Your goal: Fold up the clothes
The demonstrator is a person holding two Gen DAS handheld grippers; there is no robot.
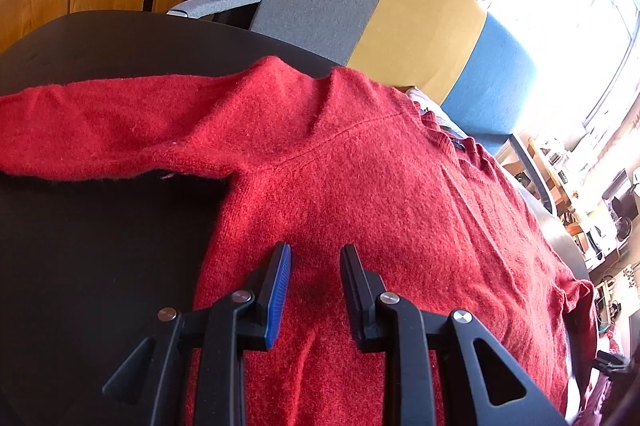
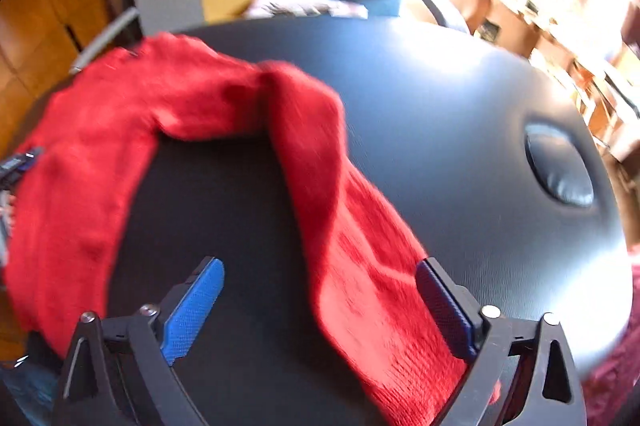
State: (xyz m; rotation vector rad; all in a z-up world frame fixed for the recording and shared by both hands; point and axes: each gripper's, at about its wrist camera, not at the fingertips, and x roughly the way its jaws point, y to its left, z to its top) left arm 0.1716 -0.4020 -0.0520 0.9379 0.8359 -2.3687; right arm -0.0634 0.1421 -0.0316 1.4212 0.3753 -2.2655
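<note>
wide apart, right gripper stands over red sweater sleeve, cuff cut off; left gripper slightly apart, grip unclear.

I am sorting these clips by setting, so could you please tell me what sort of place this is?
Probably a lived-in home room or study: a red knitted sweater lies on a round black table, beside a grey, yellow and blue upholstered seat, with cluttered wooden shelves near a bright window.

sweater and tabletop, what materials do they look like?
Sweater: looks like fuzzy knit, maybe wool or a blend; surface halo and ribbing at the sleeve end. Table: black, matte with fine grain texture and soft glare; perhaps laminate or coated board, can't confirm.
</note>
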